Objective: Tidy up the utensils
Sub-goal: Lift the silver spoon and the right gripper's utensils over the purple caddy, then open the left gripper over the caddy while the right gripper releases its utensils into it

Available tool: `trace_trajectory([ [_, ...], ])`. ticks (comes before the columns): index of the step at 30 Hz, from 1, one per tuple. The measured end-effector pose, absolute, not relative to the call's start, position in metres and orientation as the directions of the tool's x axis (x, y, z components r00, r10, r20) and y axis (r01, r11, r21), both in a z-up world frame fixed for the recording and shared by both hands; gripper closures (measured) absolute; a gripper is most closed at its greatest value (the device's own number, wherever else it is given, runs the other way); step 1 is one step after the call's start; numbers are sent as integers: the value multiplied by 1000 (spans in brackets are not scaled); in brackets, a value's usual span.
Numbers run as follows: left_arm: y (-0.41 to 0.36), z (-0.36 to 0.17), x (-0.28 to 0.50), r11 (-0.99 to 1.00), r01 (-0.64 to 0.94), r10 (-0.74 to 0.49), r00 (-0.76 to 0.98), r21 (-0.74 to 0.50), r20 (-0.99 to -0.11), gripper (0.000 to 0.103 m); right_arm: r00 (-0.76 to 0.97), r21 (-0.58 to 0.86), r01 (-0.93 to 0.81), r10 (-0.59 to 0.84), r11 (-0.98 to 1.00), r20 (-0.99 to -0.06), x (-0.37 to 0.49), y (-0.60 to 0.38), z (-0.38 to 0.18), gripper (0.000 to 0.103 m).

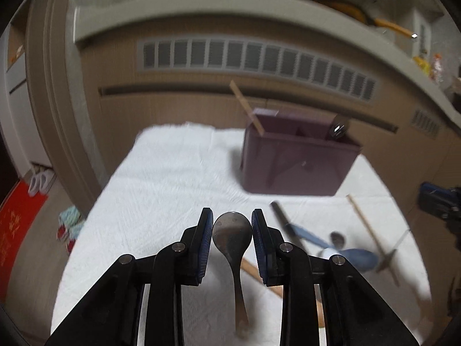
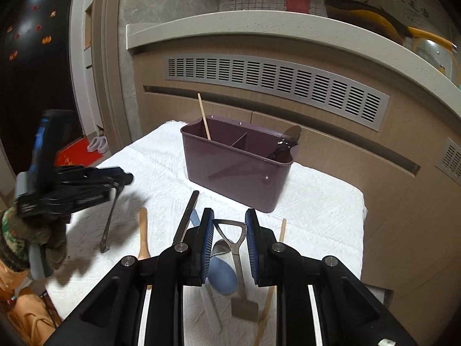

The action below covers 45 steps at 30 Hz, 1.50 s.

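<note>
Clamped by left gripper (image 1: 232, 227) jaws at bowl: stiff, slick metal spoon (image 1: 234, 248); organizer (image 1: 296, 161) at 1 o'clock; right gripper (image 2: 229, 239) jaws apart.

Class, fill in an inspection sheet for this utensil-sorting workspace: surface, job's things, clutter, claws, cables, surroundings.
Surface: white textured cloth over the table.
Job's things: purple divided caddy holding one chopstick on its left side and a dark spoon on its right; loose on the cloth are a blue spoon, small metal shovel, wooden spoon, black stick and another chopstick.
Clutter: nothing seen.
Claws: left claw shut on a metal spoon, lifted off the cloth; right claw open above the shovel.
Cables: nothing seen.
Surroundings: wood cabinet with vent grille; slippers on a red mat.
</note>
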<state>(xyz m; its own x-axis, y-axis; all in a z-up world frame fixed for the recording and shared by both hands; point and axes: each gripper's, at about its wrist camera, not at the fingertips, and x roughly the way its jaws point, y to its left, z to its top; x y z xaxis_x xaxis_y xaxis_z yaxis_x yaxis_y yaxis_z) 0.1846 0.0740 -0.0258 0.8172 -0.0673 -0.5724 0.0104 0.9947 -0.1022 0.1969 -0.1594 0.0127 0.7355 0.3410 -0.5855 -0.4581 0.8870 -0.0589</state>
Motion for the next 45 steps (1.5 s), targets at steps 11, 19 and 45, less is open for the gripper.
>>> trace_trajectory([
  [11,44,97,175,979,181,-203,923,-97,-326,75,837,-84,-424,355,902,-415,189,-162,94,84],
  [19,36,166,249,972,233,-235,955,-31,-179,75,905,-78,-385,360,920,-227,248,-158,184,92],
  [45,19,8,387,953,255,-302,752,-164,-586,71,717,-86,-412,264,907,-645,313,-171,13,88],
])
